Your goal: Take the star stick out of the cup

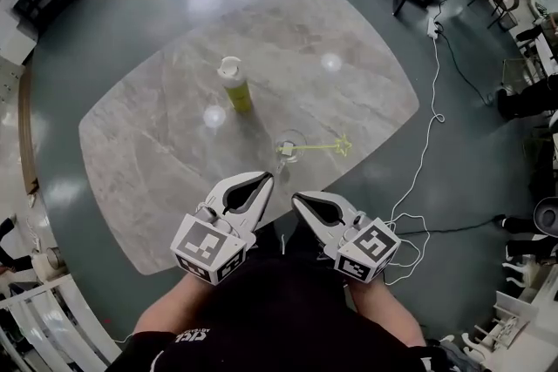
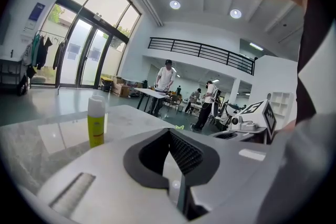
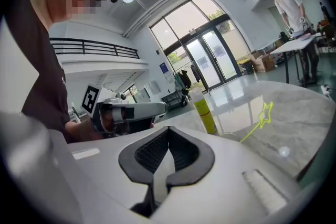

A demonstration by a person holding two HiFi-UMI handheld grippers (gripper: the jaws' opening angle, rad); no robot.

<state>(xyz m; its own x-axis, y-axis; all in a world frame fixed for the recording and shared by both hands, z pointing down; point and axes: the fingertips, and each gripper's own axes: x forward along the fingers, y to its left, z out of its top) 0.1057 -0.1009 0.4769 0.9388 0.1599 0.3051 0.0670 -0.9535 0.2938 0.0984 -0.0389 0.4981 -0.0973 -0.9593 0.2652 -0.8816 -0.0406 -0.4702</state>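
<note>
Overhead, the oval marble surface point(image 1: 148, 144) carries a yellow-green bottle point(image 1: 234, 84) with a white cap, upright left of centre. Nearer the person, the left gripper point(image 1: 264, 179) hangs over the near edge of the surface; its own view shows the dark pads meeting at the tips point(image 2: 169, 134), jaws closed with nothing between them and touching nothing. Just beyond and between the two grippers stands the clear cup point(image 1: 288, 148), with the star stick point(image 1: 318, 150) in it, leaning out to the right, star end low over the surface. The right gripper point(image 1: 296, 198) sits beside the left one, apart from the cup; its view likewise shows the jaws drawn together point(image 3: 168, 129), empty, with bottle and star stick ahead of it.
</note>
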